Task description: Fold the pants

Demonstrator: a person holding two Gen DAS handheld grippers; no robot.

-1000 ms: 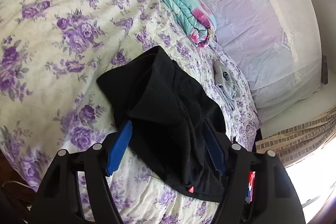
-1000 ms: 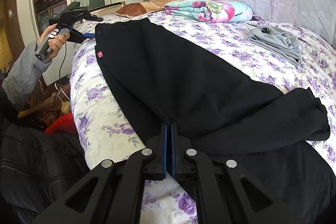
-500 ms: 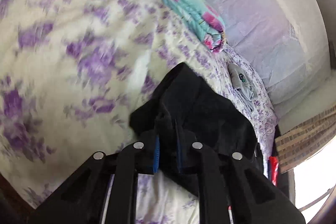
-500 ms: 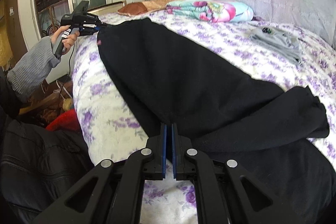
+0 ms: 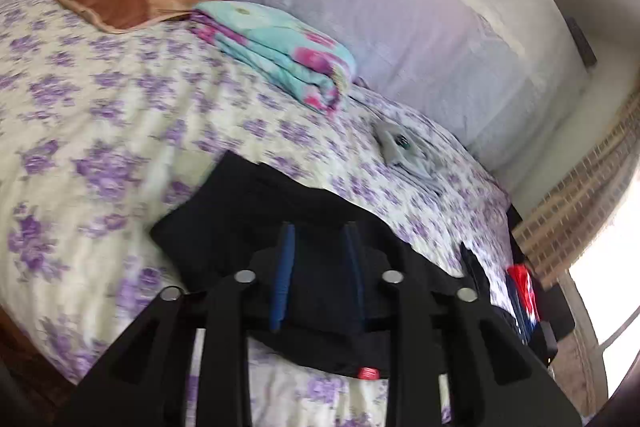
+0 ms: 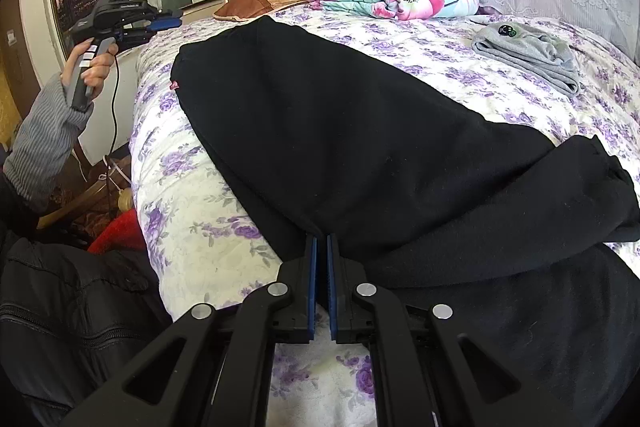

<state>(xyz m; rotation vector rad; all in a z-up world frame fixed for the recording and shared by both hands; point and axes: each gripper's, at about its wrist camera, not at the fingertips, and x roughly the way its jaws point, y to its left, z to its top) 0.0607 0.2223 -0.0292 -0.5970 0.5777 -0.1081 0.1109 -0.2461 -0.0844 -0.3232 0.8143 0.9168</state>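
Left gripper (image 5: 320, 227): jaws apart, just been opening, nothing between them, black pants (image 6: 360, 131) beyond
Right gripper (image 6: 321, 239): jaws together, clamped on pants' edge

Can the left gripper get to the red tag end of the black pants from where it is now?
Probably yes. The left gripper hangs in the air just off the bed's corner, jaws having just opened with nothing between them, and the waistband end of the black pants lies flat nearby with nothing covering it.

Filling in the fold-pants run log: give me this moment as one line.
left hand-held gripper: open, just released, off bed | right hand-held gripper: shut on pants | pants: flat on bed
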